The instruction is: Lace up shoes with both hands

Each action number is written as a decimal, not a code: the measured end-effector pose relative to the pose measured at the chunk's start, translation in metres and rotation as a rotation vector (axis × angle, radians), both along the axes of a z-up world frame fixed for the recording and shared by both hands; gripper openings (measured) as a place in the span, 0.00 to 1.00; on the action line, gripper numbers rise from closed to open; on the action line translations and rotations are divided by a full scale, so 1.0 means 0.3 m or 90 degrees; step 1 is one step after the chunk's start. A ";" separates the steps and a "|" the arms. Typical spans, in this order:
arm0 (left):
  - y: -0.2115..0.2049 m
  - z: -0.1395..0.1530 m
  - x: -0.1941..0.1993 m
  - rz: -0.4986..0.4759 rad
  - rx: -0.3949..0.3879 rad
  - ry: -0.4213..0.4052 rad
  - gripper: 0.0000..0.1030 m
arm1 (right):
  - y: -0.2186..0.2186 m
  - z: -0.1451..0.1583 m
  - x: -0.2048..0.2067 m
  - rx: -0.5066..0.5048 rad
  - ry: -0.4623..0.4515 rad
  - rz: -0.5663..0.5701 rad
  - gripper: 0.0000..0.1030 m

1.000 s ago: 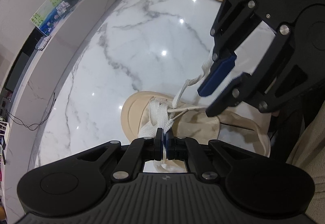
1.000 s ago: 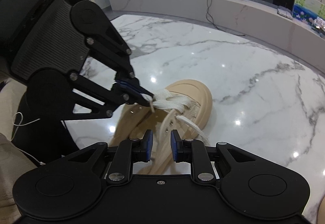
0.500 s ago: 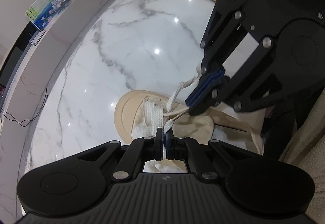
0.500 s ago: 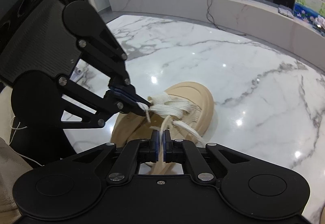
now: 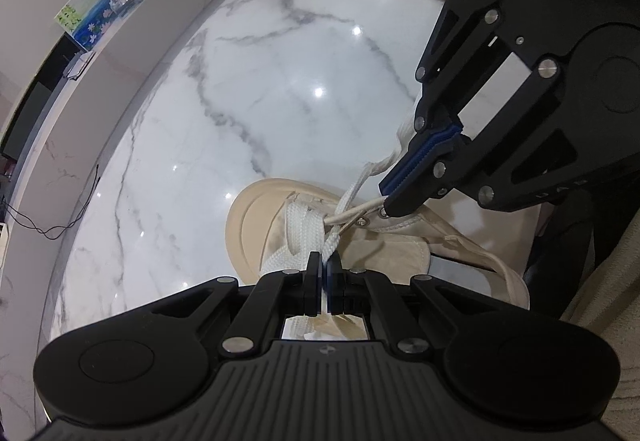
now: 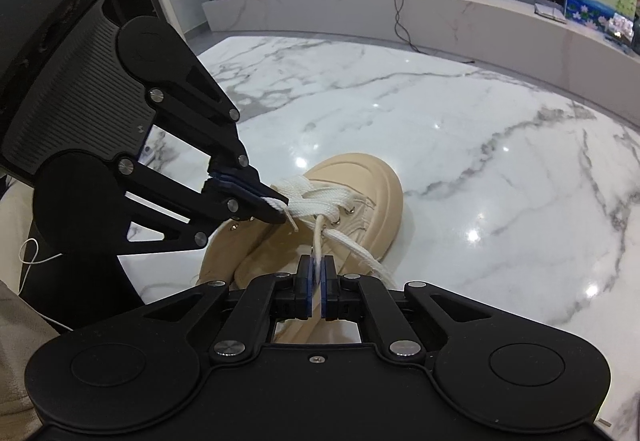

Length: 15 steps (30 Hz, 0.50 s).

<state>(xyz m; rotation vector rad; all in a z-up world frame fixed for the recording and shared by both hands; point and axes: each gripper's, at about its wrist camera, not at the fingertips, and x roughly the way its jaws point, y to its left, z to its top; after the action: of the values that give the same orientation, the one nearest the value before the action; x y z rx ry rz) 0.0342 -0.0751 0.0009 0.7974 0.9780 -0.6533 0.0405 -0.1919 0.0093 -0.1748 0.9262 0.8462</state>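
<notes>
Marble tabletop (image 6: 500,145) carries the beige shoe (image 6: 360,181) directly beneath both tongs. Your left tongs (image 5: 323,265) pinch one white lace (image 5: 304,225) strand; your right tongs (image 6: 317,261) clamp the other, likely to tension the crossing over the eyelets.

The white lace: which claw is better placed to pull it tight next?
Probably the right claw: it is shut on the lace just past an eyelet of the beige shoe. The left claw pinches the other strand, steadying it.
</notes>
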 end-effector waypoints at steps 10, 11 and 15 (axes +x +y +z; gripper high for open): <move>-0.001 0.005 -0.009 0.006 -0.003 -0.006 0.01 | -0.006 0.002 -0.007 0.001 -0.005 -0.005 0.02; -0.001 0.005 -0.009 0.005 -0.003 -0.006 0.01 | -0.008 0.000 -0.005 0.004 -0.004 -0.007 0.02; -0.003 0.004 -0.011 0.001 -0.005 -0.002 0.01 | -0.015 -0.009 0.006 0.017 0.007 -0.018 0.02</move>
<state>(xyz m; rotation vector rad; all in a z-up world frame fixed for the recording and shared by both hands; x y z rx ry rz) 0.0311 -0.0760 0.0022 0.7913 0.9720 -0.6538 0.0423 -0.1964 0.0066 -0.1330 0.9249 0.8334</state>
